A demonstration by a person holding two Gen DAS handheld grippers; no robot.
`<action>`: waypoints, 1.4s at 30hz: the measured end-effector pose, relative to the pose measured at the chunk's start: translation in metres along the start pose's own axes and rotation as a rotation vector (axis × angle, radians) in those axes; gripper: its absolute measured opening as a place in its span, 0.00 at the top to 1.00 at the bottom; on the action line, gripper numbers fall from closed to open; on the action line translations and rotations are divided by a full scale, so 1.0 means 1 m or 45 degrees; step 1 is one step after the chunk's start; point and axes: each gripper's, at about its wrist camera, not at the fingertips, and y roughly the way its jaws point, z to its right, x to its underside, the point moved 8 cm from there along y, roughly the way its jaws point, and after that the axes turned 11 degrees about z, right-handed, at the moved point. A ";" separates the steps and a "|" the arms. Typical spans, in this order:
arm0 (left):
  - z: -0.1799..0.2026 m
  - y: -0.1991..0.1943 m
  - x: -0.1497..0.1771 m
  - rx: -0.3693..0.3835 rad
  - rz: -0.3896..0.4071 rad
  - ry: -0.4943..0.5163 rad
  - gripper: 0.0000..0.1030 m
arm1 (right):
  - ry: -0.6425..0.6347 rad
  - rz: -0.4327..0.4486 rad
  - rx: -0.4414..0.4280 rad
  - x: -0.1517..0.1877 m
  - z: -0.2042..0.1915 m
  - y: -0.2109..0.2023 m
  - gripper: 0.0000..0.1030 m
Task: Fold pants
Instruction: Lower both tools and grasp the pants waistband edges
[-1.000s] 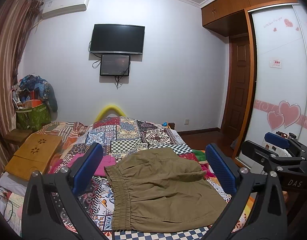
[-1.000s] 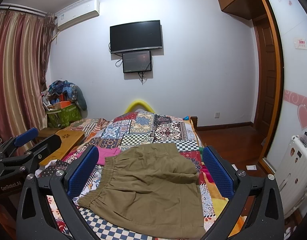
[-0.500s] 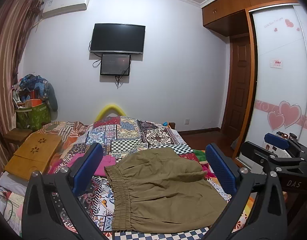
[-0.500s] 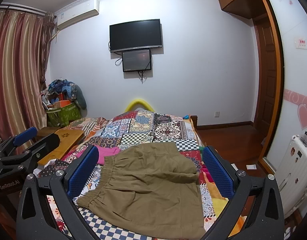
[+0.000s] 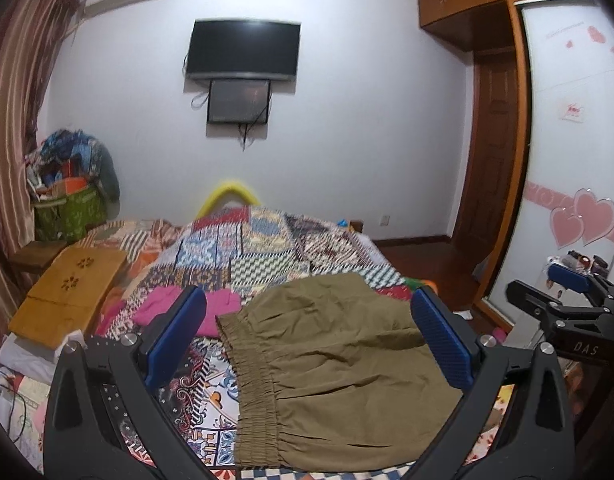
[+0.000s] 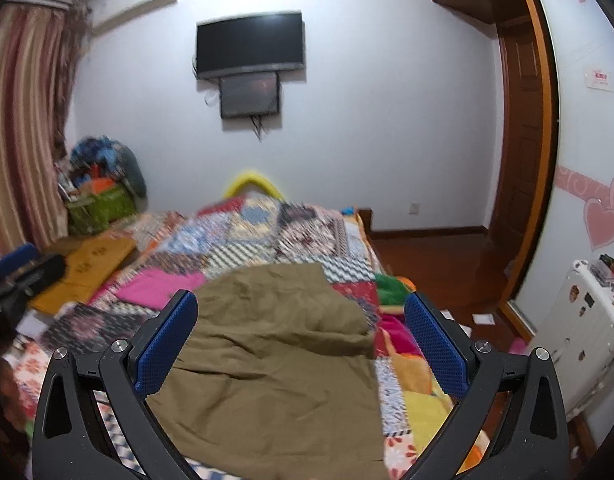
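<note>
Pants (image 5: 339,364): olive, lying flat on the patchwork quilt (image 5: 247,248), lower centre of both views; elastic waistband (image 5: 251,392) at left in the left wrist view.
Left gripper (image 5: 307,344): jaws spread wide, holding nothing, above the cloth.
Right gripper (image 6: 299,344): the same, empty; view blurred.
Step, judged: approach for the first grasp.
Advice: lower both grippers, pinch 2 corners of 1 edge through every layer, lift evenly.

We are seeing the pants (image 6: 275,364) running off the right wrist view's bottom edge. Blur is smearing the quilt (image 6: 267,232) toward the bed's far end.
</note>
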 end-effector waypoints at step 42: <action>-0.107 0.256 0.209 0.028 -0.817 -0.139 0.43 | 0.049 -0.740 -0.171 0.145 0.072 0.222 0.30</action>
